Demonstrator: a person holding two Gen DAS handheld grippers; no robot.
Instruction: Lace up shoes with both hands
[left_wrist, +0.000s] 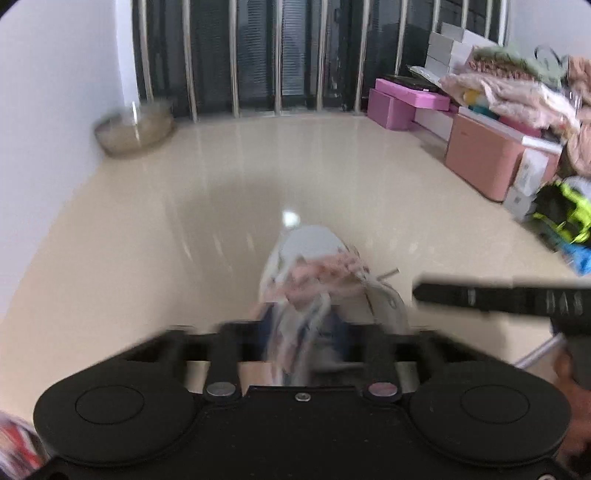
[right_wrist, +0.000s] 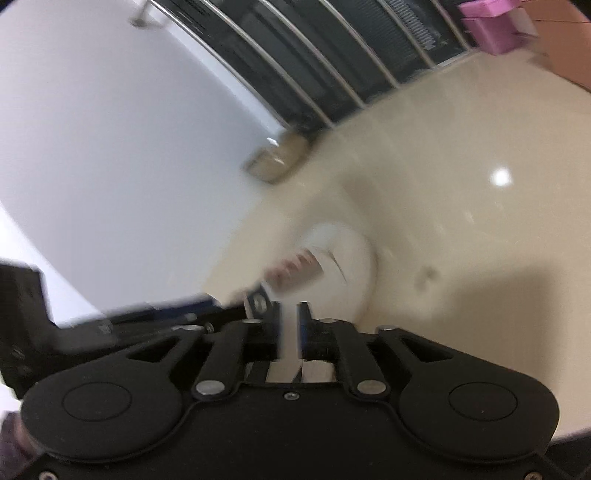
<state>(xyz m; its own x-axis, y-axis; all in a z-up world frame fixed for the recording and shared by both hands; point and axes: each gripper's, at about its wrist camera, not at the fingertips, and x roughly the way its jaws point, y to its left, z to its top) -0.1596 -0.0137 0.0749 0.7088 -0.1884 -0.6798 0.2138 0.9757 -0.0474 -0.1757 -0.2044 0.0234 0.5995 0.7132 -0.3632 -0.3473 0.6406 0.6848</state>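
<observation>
Shoe lying on the floor just beyond both grippers

The white shoe (left_wrist: 314, 273) with pink laces (left_wrist: 325, 275) is sitting on the cream floor (left_wrist: 147, 229) straight ahead of the left gripper (left_wrist: 303, 343) — its blurred fingers are hiding behind smeared lace, so I cannot tell their gap. The right gripper (right_wrist: 290, 325) is showing its jaws slightly apart with nothing clearly between them. Open floor is spreading ahead; boxes (left_wrist: 495, 158) are crowding the right edge.

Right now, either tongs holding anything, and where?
Cannot tell; motion blur. Right tongs narrowly apart, nothing clearly between. Left tongs blurred over the shoe.
</observation>
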